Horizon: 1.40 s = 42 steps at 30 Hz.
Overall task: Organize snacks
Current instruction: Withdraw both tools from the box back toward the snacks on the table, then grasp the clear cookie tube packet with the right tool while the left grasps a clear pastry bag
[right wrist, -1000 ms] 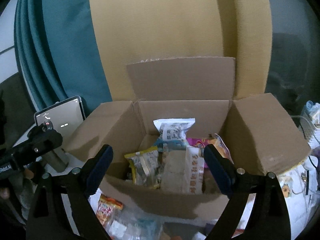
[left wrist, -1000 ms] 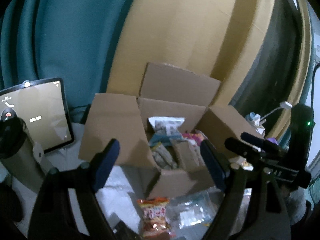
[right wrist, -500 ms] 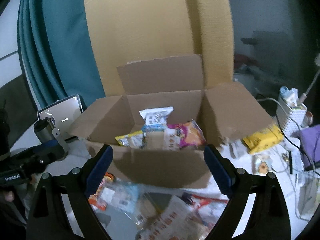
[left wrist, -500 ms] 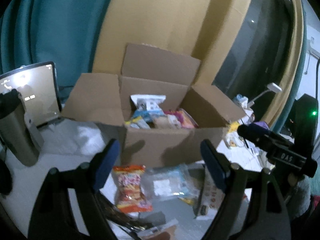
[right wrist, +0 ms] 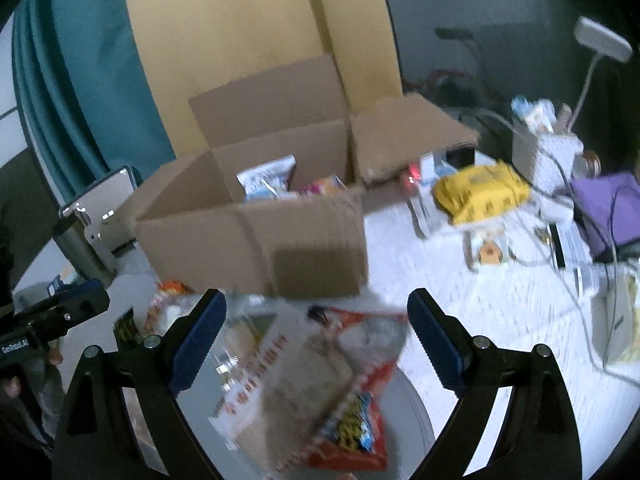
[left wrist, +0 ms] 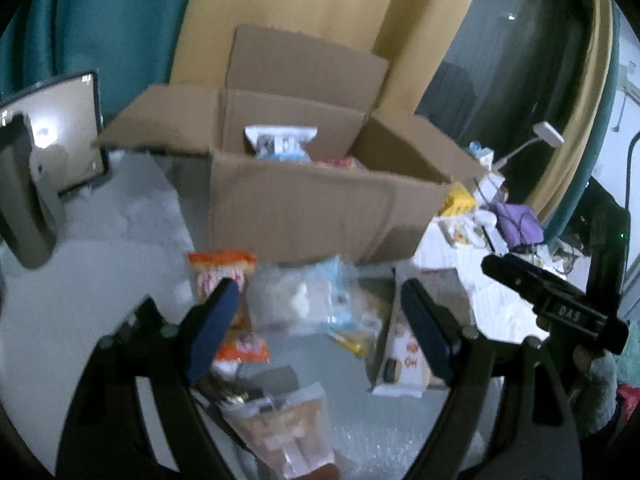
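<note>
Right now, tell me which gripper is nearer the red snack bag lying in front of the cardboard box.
Right. The right gripper hangs open directly over the red snack bag; the left gripper is off to that bag's left, over the clear packets.

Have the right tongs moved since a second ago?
Yes. The right tongs have pulled back and dipped: the box looks smaller and higher, with loose snacks now between the open fingers.

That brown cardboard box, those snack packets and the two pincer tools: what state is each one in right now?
Brown cardboard box: flaps open, snack packets standing inside.
Red snack packet: lying loose in front of the box.
Clear plastic packet: lying loose on the table.
Left gripper: open, empty.
Right gripper: open, empty.
Tablet screen: lit.
</note>
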Motion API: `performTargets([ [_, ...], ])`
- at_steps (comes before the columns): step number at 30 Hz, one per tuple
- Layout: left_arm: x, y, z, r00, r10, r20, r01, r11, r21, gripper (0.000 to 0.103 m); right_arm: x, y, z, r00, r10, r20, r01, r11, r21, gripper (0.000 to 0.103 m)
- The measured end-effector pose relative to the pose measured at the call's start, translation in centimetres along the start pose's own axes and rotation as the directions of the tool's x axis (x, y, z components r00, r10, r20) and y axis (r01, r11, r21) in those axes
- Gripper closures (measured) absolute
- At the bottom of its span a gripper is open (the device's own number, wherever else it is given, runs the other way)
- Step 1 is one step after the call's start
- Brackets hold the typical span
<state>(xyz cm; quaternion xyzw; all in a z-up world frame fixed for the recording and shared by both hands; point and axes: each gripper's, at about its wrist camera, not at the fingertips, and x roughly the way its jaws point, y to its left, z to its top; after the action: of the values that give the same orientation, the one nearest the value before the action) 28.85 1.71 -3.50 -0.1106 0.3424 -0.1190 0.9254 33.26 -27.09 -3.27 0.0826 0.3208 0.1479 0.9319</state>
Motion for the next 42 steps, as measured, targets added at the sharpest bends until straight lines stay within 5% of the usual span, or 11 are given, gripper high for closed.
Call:
performTargets([
  [11,0.8,-0.9,-3.6,0.996,0.05,-0.077,-0.051,0.999,-0.01,0.019,1.7,-2.4,-4.9,0.993,0.036,-0.113,-0.029,0.998,0.057,0.009],
  [28,-0.8,1.3,-9.1,0.974,0.166,-0.153,-0.178,0.981,-0.073,0.019,0.2,1.5,-7.8,0.982,0.101,-0.158,-0.101,0.995,0.007,0.021],
  [39,1.1,0.8,-10.6,0.967,0.15,-0.206,-0.158,0.987,-0.024,0.019,2.9,3.0,-9.8,0.97,0.106,-0.22,-0.107,0.994,0.008,0.025],
  [42,1.1,0.5,-10.7,0.965,0.159,-0.208,-0.163,0.987,0.002,0.019,2.9,2.9,-9.7,0.97,0.111,-0.218,-0.11,0.994,0.017,0.038],
])
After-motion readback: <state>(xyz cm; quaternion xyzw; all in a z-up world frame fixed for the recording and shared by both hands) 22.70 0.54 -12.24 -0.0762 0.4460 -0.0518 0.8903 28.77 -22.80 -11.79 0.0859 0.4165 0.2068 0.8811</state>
